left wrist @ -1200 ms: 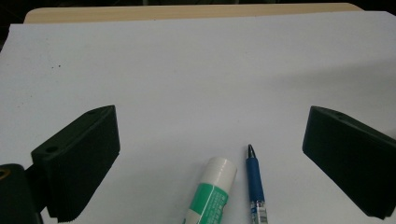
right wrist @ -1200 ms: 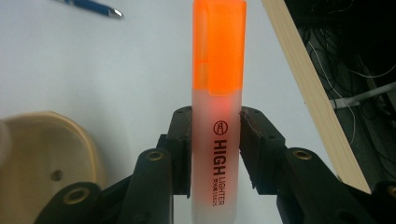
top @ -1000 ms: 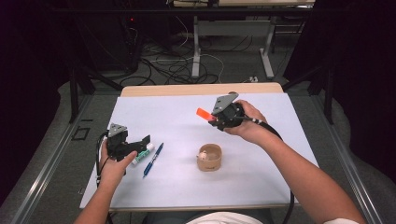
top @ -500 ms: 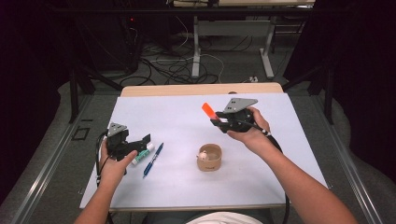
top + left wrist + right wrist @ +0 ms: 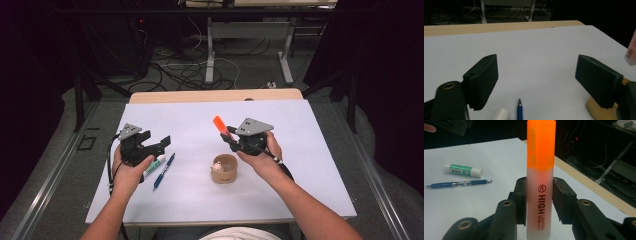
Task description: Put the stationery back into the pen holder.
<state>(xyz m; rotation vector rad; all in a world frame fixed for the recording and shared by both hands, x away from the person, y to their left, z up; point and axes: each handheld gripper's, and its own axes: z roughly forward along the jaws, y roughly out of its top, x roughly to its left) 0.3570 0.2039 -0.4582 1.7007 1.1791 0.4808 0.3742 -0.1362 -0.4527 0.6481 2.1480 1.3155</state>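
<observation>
At the left, the left gripper (image 5: 159, 145) hovers over the near-left of the white mat (image 5: 310, 165), and its jaws have just been closing a little yet stand spread with nothing between them; the glue stick (image 5: 152, 165) and the blue pen (image 5: 163, 171) lie on the mat just below and to its right, untouched. A second ago this gripper sat lower, right over those two, so it looks to be waiting its turn. In the middle stands the brown cup (image 5: 224, 169), already holding a pale item I cannot make out. To the right, the right gripper (image 5: 231, 138) has come from the far-right part of the mat towards the near middle and now hangs just beyond the cup, its jaws pinching the highlighter (image 5: 539, 182) by its frosted barrel, orange cap pointing up and away. That shift suggests the highlighter is about to go into the cup. The barrel reads "HIGH LIGHTER" under a round logo; the smaller print beside it is too small to read, as is the glue stick's green label
</observation>
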